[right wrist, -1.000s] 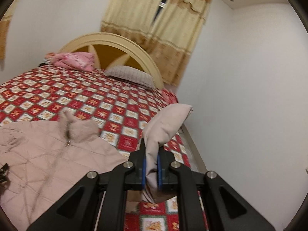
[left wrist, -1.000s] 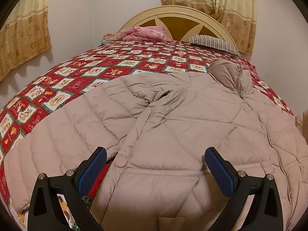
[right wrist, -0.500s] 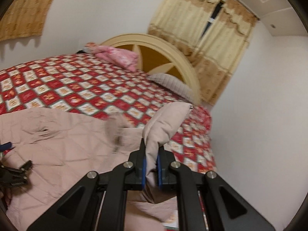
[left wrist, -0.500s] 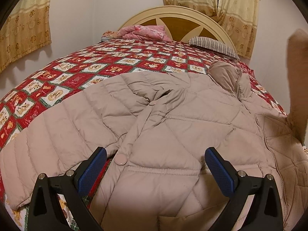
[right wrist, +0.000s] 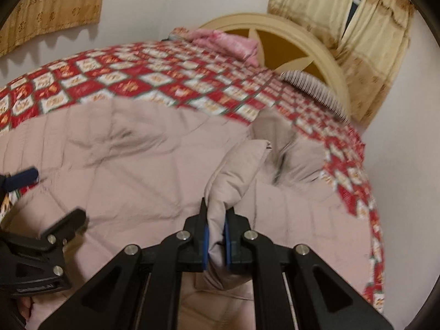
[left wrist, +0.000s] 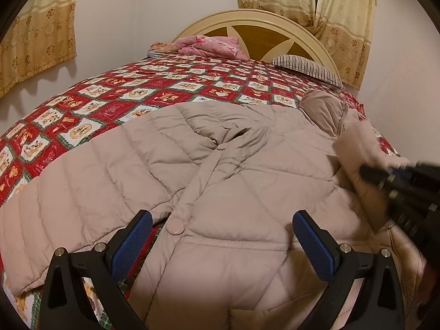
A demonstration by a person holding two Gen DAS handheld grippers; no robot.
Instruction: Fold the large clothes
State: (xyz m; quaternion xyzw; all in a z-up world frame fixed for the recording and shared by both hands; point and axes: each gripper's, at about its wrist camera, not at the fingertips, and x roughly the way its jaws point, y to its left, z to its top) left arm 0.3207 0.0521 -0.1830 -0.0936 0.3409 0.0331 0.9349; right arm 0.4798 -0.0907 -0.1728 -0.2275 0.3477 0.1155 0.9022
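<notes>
Gripping a sleeve [right wrist: 233,176], right gripper [right wrist: 216,243] over the jacket [left wrist: 220,181]; left gripper [left wrist: 222,244] gapes wide. Pillow [left wrist: 308,67], pink blanket [left wrist: 211,45] beyond.

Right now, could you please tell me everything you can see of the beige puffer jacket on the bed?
The beige puffer jacket is quilted and matte, with stitched seams, a zipped stand-up collar and a round snap button. It lies spread flat, front up, on the red patterned quilt. Its left-hand sleeve crosses the chest. The right tongs are shut on the other sleeve, lifted above the body. The open left tongs hover over the lower front.
</notes>
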